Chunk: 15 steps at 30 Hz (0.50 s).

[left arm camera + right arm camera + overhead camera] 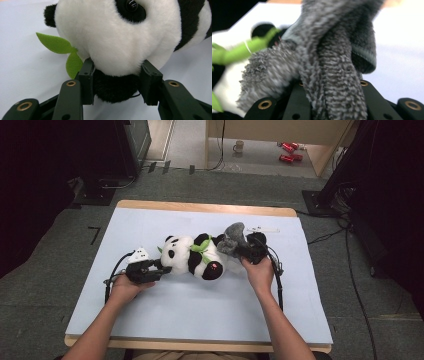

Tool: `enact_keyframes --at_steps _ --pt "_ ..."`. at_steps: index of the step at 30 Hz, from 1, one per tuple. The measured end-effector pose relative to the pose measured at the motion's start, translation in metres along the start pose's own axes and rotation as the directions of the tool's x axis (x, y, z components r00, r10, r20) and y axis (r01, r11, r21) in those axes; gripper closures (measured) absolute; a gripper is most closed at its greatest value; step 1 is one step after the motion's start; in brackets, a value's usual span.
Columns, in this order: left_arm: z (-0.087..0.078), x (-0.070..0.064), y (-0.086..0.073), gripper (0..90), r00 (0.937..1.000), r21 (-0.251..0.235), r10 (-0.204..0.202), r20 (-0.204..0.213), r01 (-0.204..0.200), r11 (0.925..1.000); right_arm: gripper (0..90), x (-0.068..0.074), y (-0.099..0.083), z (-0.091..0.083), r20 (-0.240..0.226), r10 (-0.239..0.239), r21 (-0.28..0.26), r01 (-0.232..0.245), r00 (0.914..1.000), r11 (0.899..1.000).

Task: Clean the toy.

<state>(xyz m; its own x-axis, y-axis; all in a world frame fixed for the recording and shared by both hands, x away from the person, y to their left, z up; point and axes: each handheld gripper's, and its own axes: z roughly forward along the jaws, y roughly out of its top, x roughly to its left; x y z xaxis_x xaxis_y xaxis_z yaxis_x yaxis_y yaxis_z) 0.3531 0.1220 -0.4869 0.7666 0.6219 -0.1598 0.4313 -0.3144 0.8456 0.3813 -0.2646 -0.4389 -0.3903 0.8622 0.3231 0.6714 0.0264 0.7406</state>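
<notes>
Soft and light, the panda (192,256) lies on the tabletop (150,310) between the tools, its head pinched in the left tool (117,81), while the right tool (332,100) clamps a limp grey cloth (332,62).

Left hand-held gripper (161,268) clamped, right hand-held gripper (239,249) clamped (forearms converging)

So the panda plush (192,255) lies on its side mid-table (150,320), head toward the left. The left gripper (159,268) sits right at its head, jaws around its black ear. The cloth (231,240) is just right of the panda, in the right gripper (245,251).
</notes>
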Motion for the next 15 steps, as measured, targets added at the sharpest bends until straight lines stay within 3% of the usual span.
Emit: enact_keyframes --at_steps 2,5,9,12,15 --pt "0.000 0.001 0.001 54.5 1.0000 0.007 0.003 0.004 -0.003 1.0000 78.0 0.002 -0.006 0.007 -0.015 0.023 0.040 -0.023 0.9996 0.999" --pt "0.001 0.004 0.003 54.5 0.9999 0.008 -0.002 0.016 0.002 1.0000 78.1 0.006 -0.013 0.011 0.007 -0.010 0.046 0.010 0.9999 0.999" --pt "0.001 0.005 0.005 54.5 0.9997 0.014 -0.007 0.023 0.007 0.9999 78.0 -0.001 -0.013 0.008 0.049 -0.054 0.125 0.048 0.9973 0.991" --pt "0.001 0.007 0.007 54.4 0.9995 0.020 -0.020 0.026 0.020 0.9996 77.9 -0.008 -0.011 -0.004 0.071 -0.038 0.100 0.031 0.9968 0.995" --pt "0.002 0.010 0.009 53.9 0.9963 0.011 -0.077 0.037 0.077 0.9970 77.8 -0.007 -0.005 -0.022 0.074 -0.036 0.043 0.033 0.9966 0.999"
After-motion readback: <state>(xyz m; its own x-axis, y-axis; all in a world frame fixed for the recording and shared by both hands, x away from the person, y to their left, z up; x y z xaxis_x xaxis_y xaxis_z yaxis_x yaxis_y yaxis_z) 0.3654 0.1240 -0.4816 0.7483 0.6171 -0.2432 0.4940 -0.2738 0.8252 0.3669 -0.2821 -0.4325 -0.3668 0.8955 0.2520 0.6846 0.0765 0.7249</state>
